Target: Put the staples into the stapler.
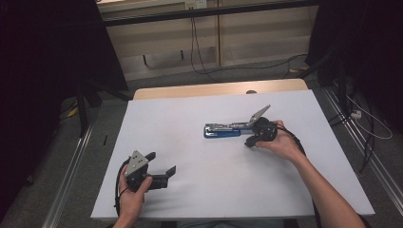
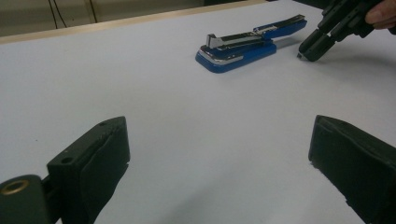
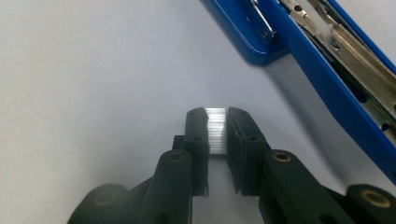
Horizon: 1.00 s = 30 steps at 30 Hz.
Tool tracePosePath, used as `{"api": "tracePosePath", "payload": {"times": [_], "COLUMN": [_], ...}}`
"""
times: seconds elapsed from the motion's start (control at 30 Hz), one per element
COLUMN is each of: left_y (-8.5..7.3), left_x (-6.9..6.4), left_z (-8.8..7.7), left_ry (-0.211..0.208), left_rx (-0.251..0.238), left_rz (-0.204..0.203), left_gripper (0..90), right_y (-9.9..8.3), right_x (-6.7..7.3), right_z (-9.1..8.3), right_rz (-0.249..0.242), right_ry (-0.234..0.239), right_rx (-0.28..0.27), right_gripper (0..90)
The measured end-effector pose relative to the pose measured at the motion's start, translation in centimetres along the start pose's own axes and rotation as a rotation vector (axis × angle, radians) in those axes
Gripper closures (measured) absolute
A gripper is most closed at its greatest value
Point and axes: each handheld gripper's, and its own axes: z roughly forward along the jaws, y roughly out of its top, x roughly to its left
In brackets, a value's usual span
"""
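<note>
Table: I see a white table top (image 1: pixel 190 199) filling the middle of the high view, its wooden edge at the far side.

Stapler: a blue stapler (image 1: pixel 222 129) lies just right of centre in the high view, swung open, with its metal channel facing up. In the left gripper view it sits at the upper middle (image 2: pixel 243 46). In the right gripper view its blue arms cross the upper right corner (image 3: pixel 327 79).

Left gripper: my left gripper (image 1: pixel 159 168) is in the lower left of the high view, held in the left hand (image 1: pixel 130 194), well apart from the stapler. Its jaws stand wide apart with nothing between them, over bare table.

Right gripper: my right gripper (image 3: pixel 217 116) is at the stapler's right end, held in the right hand (image 1: pixel 280 142). Its jaws are pinched on a strip of staples (image 3: pixel 216 130), silvery and ridged, at the centre of the right gripper view.

Staples: just beside the stapler, not touching it as far as I can tell.
</note>
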Motion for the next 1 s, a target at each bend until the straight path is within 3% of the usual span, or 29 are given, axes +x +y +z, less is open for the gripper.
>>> {"api": "tracePosePath", "payload": {"times": [0.43, 0.53, 1.0], "left_y": [0.06, 0.08, 0.14], "left_x": [0.01, 0.19, 0.31], "left_z": [-0.37, -0.49, -0.82], "left_ry": [0.015, 0.018, 0.027], "left_rx": [-0.019, -0.021, -0.054], "left_rz": [-0.008, -0.006, -0.004], "left_gripper": [5.5, 5.5, 5.3], "right_y": [-0.01, -0.10, -0.07], "right_x": [0.34, 0.19, 0.04], "right_z": [-0.06, -0.12, -0.84], "right_rz": [0.018, 0.033, 0.036], "right_ry": [-0.020, 0.003, -0.003], "right_rx": [-0.006, -0.036, -0.088], "right_gripper": [79.2, 79.2, 79.2]}}
